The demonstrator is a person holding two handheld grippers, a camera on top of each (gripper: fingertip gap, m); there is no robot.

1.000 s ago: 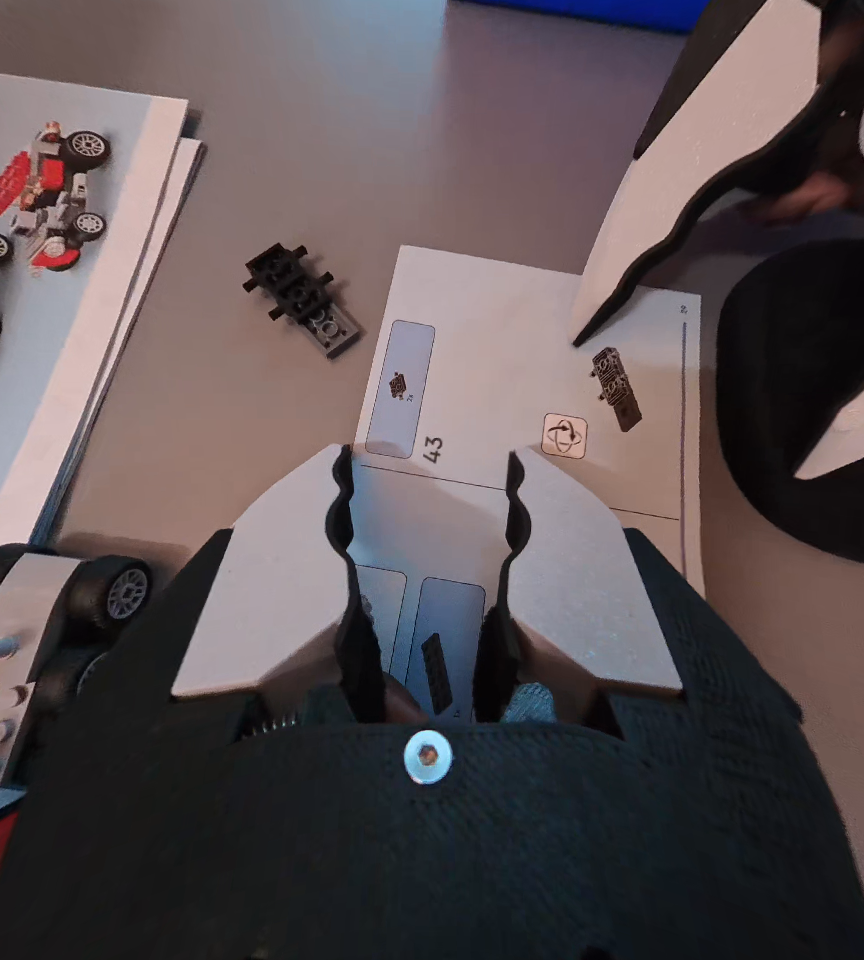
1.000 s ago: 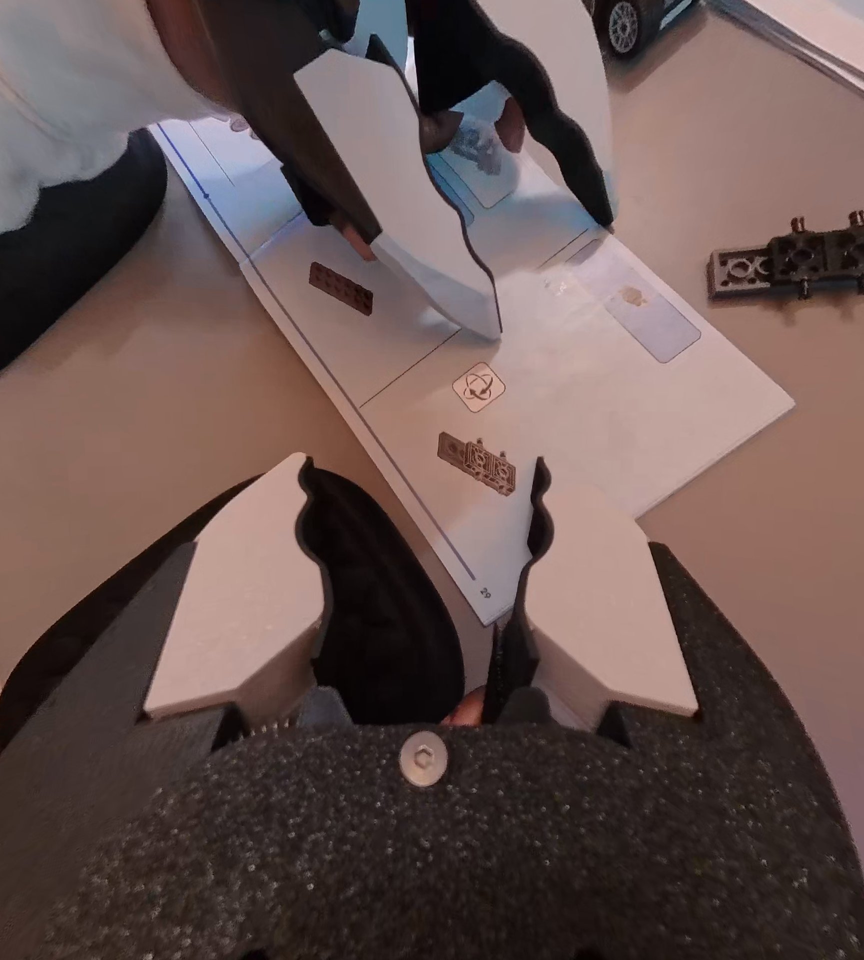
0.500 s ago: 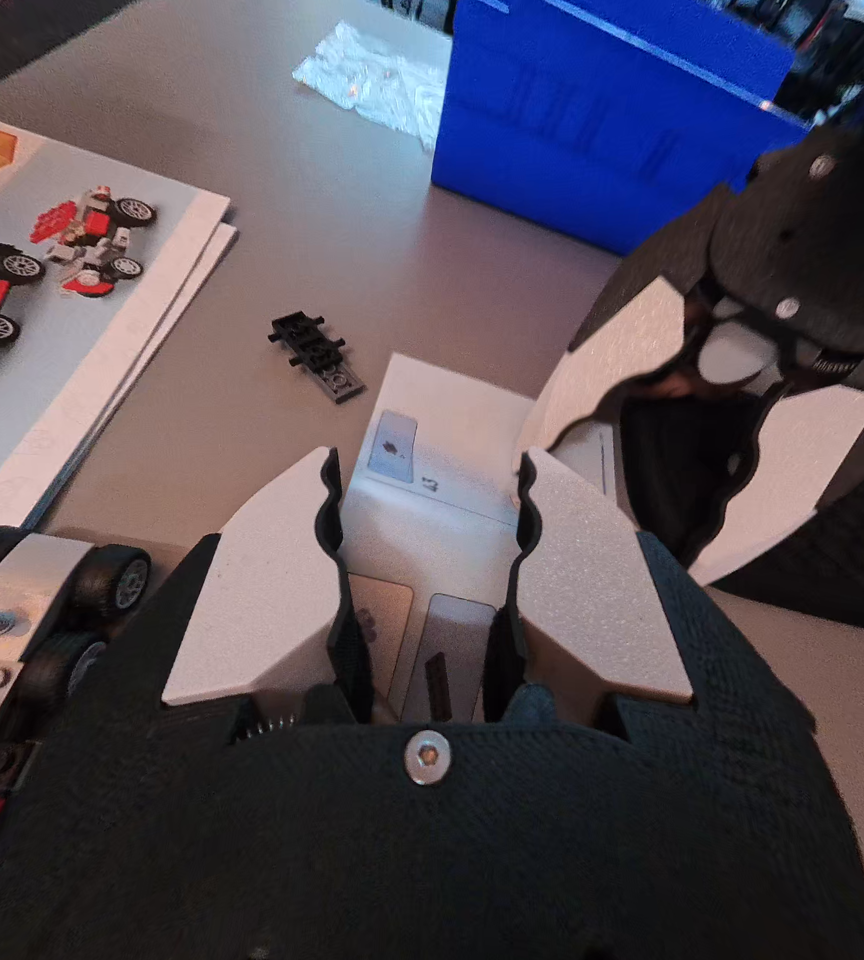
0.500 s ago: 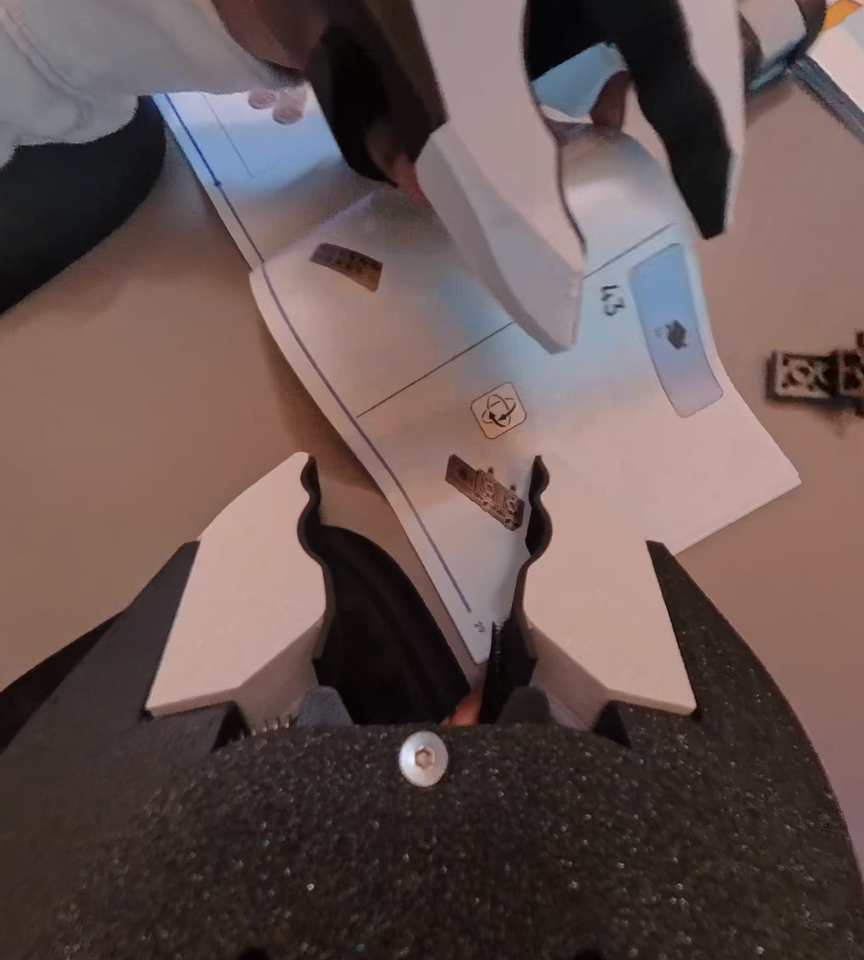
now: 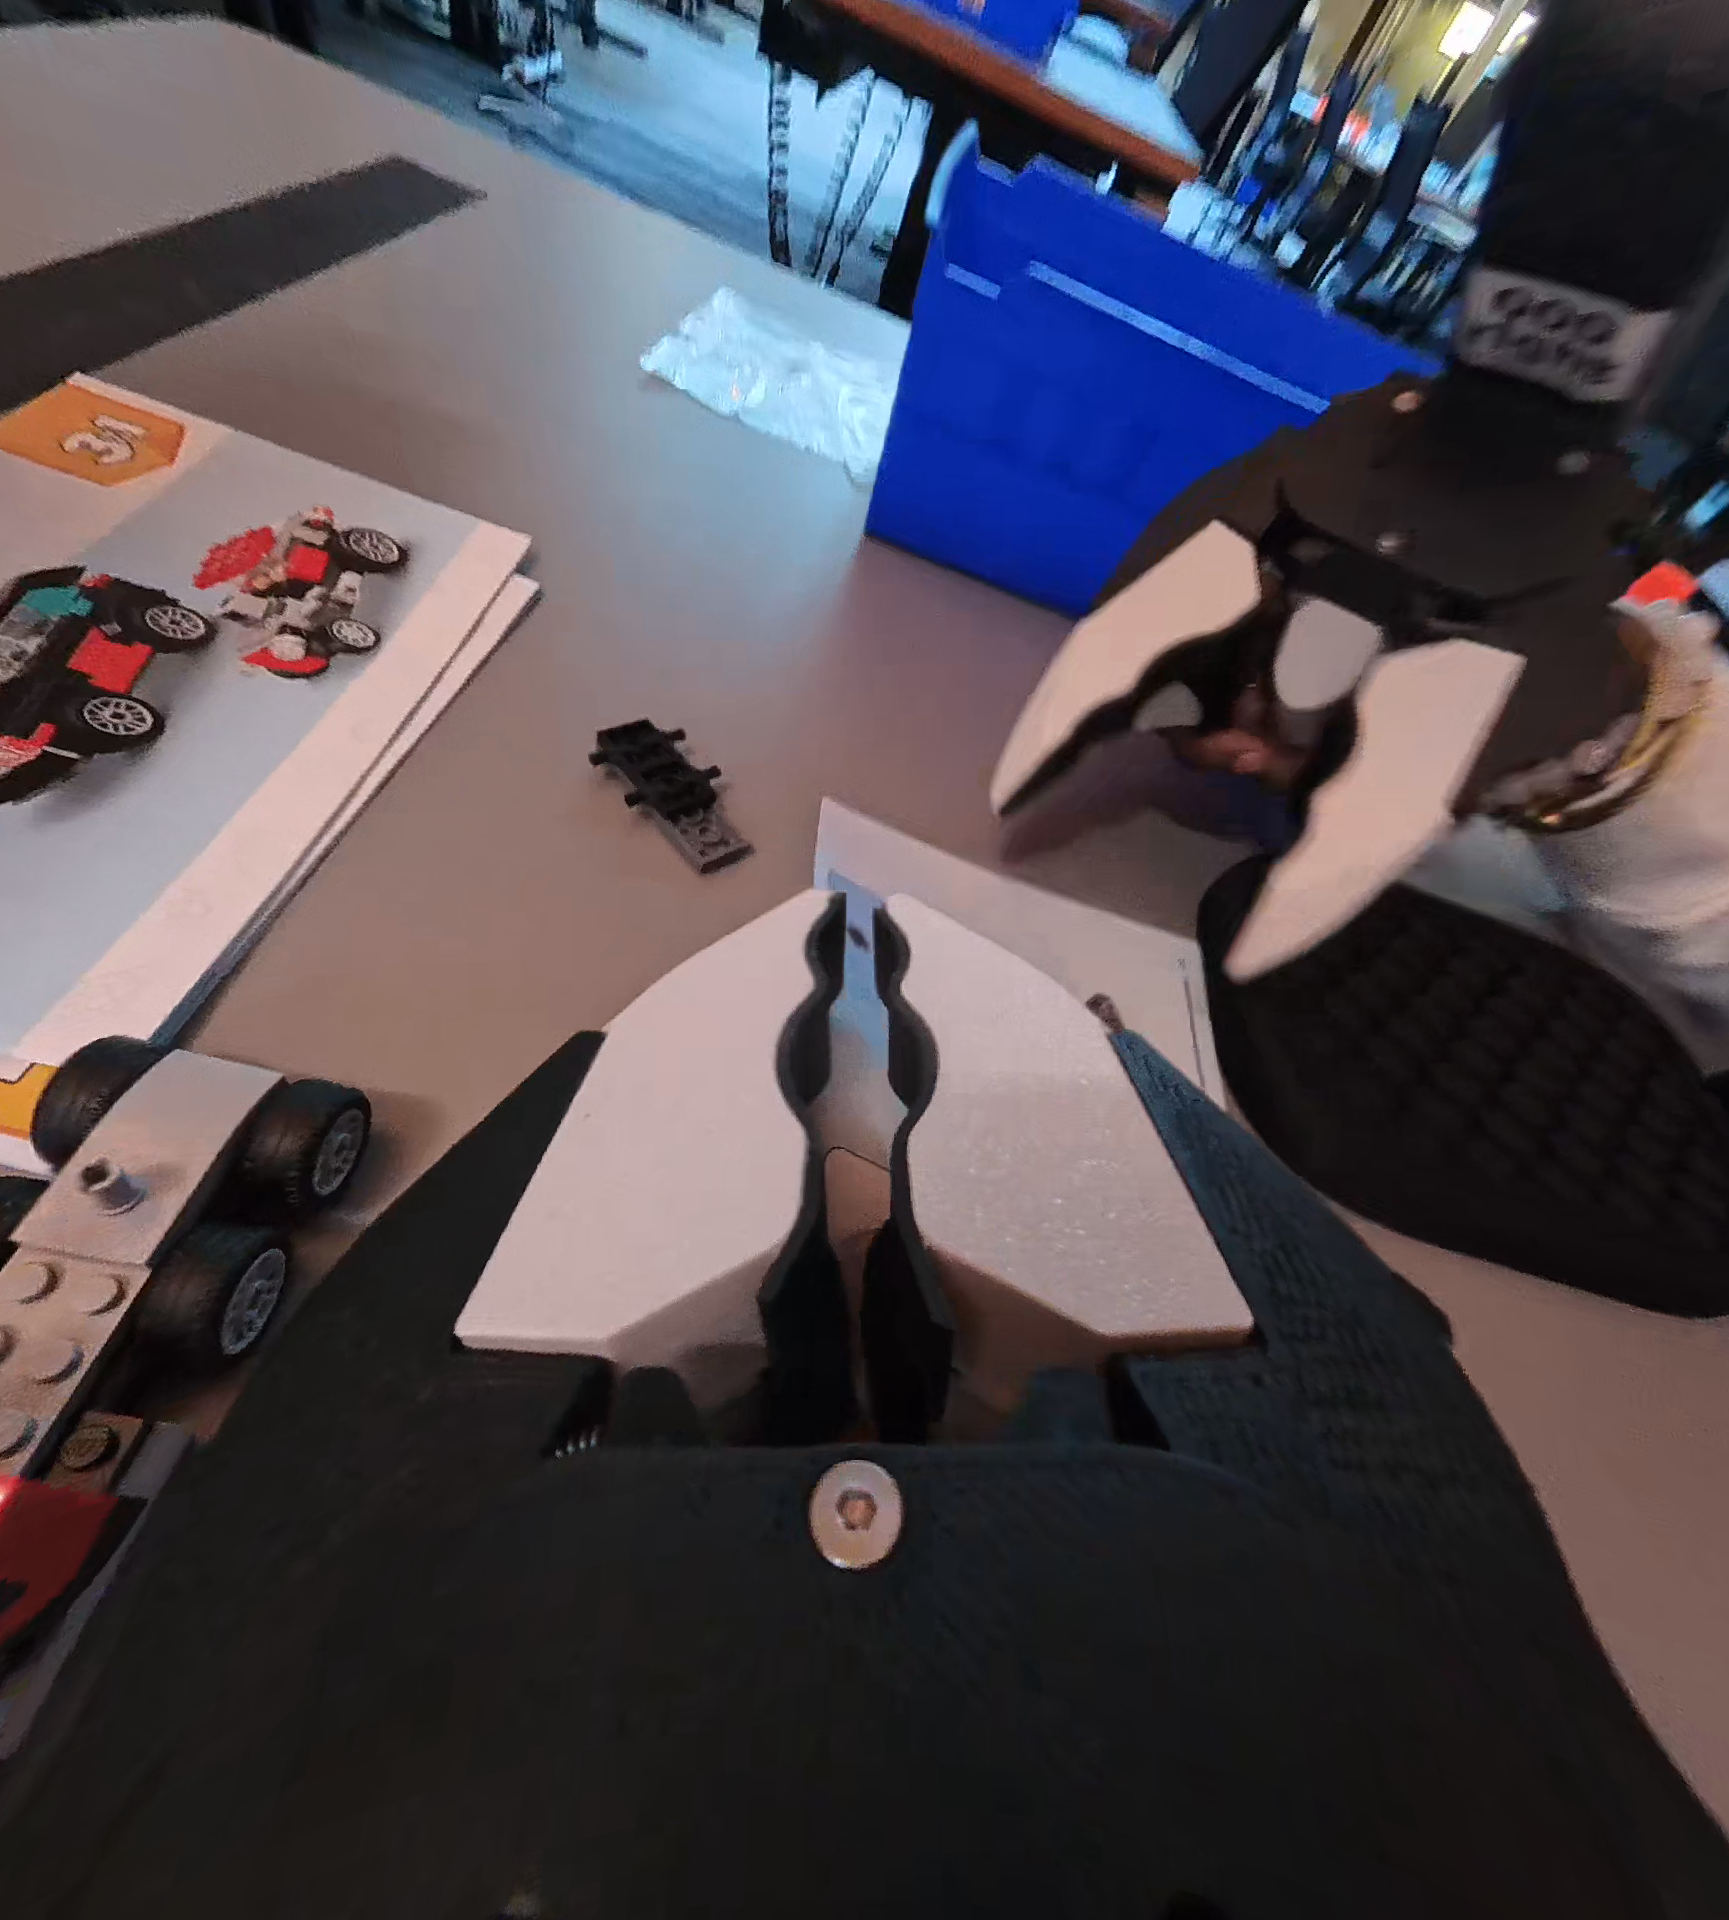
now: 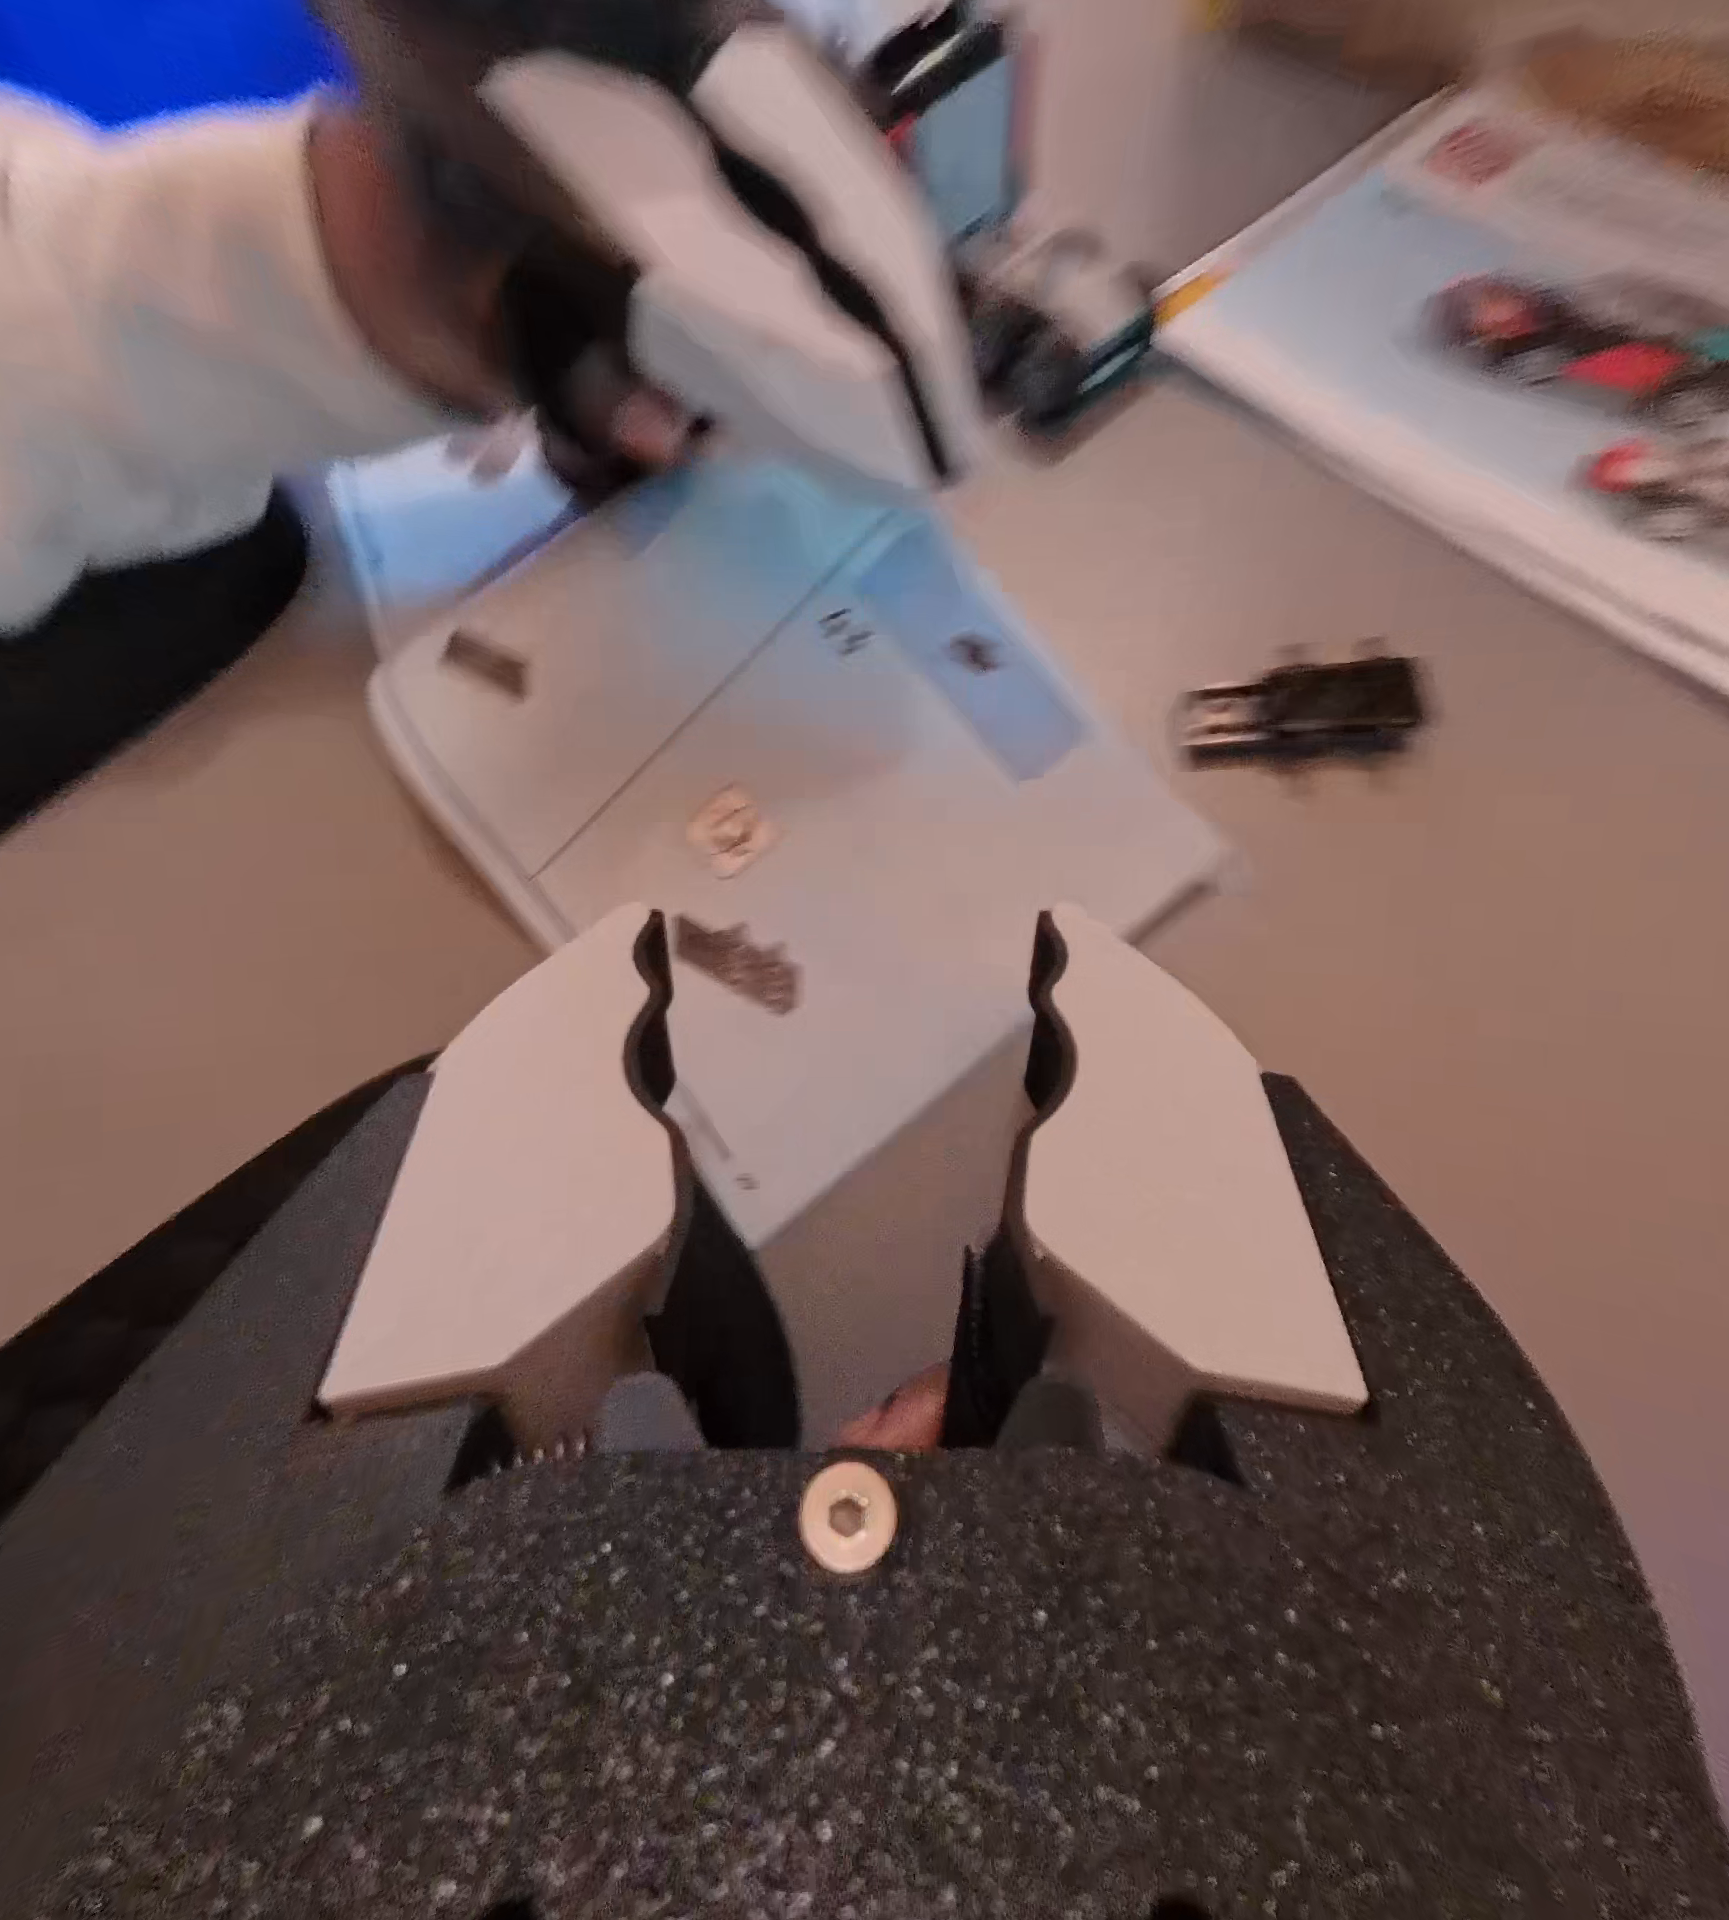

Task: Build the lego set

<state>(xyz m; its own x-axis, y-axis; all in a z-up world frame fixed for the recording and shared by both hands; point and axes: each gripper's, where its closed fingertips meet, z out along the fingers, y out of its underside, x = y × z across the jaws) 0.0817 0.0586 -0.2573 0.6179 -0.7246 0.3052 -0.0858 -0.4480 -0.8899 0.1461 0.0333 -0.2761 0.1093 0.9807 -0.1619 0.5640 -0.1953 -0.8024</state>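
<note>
My left tool (image 5: 858, 920) has its fingers drawn nearly together, only a thin slit between the tips, w/ nothing caught in it. It sits low over the near edge of the open instruction sheet (image 5: 995, 914) on the grey table (image 5: 569, 488). My right tool (image 6: 852, 930) is spread wide and empty, tips hanging over the same sheet's near corner; in the left wrist view it shows raised off the table at right, white fingers (image 5: 1109, 675) apart.

Just past the left tool, beside the sheet's far-left corner, lies the small black lego assembly (image 5: 671, 792), flat on the table, touching neither tool. In the right wrist view it's a smeared dark bar right of the sheet, approx. between the sheet and the booklets.

Near-left of the left tool is the part-built lego vehicle (image 5: 143, 1195): grey studded body, black tyres, a red bit low down. Behind it the stacked instruction booklets (image 5: 247, 727) w/ pictured cars on the cover.

Farther out: a blue bin (image 5: 1078, 436), a crumpled clear plastic bag (image 5: 777, 364) beside it, and a black round pad (image 5: 1483, 1101) on the table at right under a white sleeve (image 5: 1712, 883).

Right wrist view is motion-blurred, so the left tool there probably reads as closed, no more.
</note>
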